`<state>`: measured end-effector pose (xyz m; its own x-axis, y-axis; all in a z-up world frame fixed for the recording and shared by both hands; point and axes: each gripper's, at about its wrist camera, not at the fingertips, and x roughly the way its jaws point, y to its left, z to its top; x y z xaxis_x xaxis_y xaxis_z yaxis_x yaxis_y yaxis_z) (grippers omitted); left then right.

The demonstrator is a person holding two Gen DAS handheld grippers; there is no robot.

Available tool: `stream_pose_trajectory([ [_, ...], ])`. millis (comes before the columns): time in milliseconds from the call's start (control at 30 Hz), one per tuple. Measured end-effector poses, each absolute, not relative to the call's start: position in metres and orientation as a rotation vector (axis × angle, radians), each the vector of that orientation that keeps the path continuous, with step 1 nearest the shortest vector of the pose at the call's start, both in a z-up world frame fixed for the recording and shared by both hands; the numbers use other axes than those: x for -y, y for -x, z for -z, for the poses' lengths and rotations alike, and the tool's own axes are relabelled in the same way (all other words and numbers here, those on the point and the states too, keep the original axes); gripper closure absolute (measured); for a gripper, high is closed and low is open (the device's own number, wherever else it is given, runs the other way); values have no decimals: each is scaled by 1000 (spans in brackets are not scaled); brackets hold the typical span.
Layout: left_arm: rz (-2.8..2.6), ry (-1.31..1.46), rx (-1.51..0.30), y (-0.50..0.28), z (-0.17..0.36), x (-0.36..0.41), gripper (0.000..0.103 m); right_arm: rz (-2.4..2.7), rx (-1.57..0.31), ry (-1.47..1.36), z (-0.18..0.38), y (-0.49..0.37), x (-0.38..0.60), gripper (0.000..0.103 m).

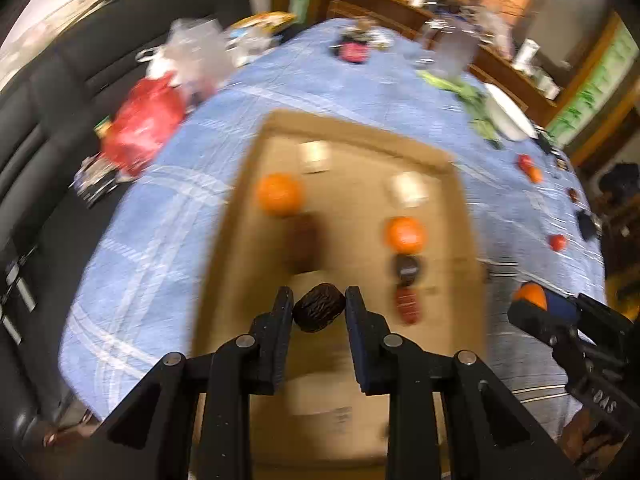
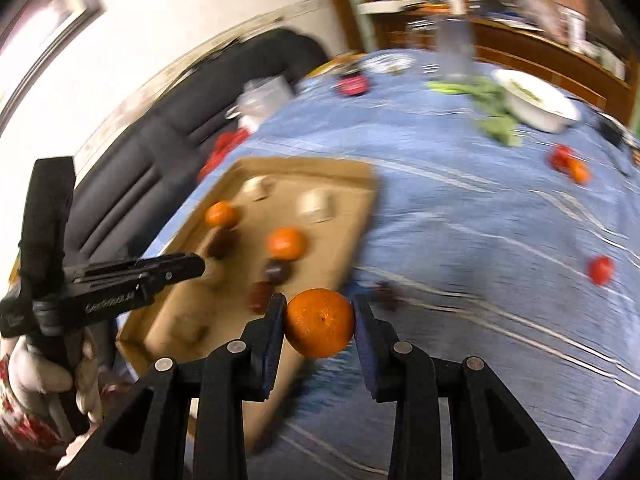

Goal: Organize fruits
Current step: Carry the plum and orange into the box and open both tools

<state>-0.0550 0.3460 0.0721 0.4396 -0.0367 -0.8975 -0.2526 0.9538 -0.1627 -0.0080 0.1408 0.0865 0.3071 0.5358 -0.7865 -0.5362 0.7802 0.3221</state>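
Observation:
My left gripper is shut on a dark wrinkled fruit and holds it above the near part of a cardboard tray. In the tray lie two oranges, dark fruits and a red one. My right gripper is shut on an orange above the blue cloth, just right of the tray. The left gripper also shows in the right wrist view, over the tray's left side. The right gripper with its orange shows in the left wrist view.
Loose red and orange fruits lie on the blue tablecloth at the right. A white bowl and green leaves stand at the far side. A red bag lies at the table's left edge by a black sofa.

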Motion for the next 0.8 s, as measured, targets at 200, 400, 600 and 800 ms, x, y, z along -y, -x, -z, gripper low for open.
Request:
stream_pose_trajectory([
  [200,-155,269,-1173,55,-55,-368,77,-750,-1098,75,-63,18,-191,66],
  [400,-115,217,-1208,50,-42,-360,77,-734,-1125,112,-51,26,-207,66],
  [600,-104,189,-1220,42,-37,-356,77,-698,-1138,115,-41,24,-211,66],
  [800,-101,181,-1212,39,-42,-358,73,-676,-1141,113,-33,23,-213,66],
])
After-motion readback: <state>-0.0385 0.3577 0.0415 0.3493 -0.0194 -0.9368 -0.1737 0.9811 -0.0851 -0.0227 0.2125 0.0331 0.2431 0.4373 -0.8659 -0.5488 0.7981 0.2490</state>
